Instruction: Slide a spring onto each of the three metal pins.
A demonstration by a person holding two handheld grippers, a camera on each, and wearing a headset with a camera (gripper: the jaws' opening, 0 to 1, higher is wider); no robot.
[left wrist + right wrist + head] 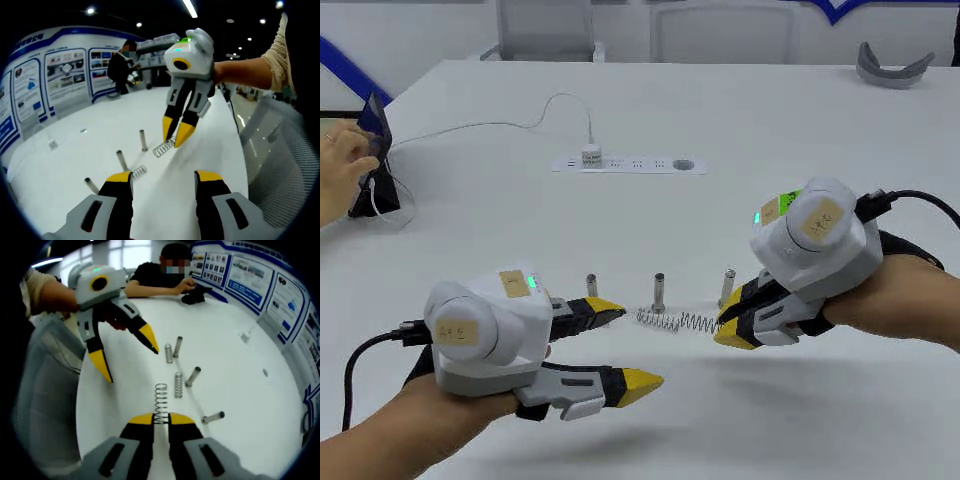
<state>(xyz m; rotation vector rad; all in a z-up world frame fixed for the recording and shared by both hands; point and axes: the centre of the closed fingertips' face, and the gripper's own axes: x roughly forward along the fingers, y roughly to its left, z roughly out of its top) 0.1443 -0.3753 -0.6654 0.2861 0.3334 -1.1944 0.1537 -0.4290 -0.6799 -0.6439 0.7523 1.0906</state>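
Between the jaws of the right gripper (160, 419), one spring (160, 402) is pinched by its end. A second spring (178, 385) is seen lying on the bench (770, 130), right by the middle pin (659, 292). The left gripper (640, 348) jaws are held wide apart.

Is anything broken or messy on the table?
Nothing looks broken or spilled. The three pins stand straight and bare. Two loose springs lie on the table beside them, and the right gripper pinches a third spring by its end.
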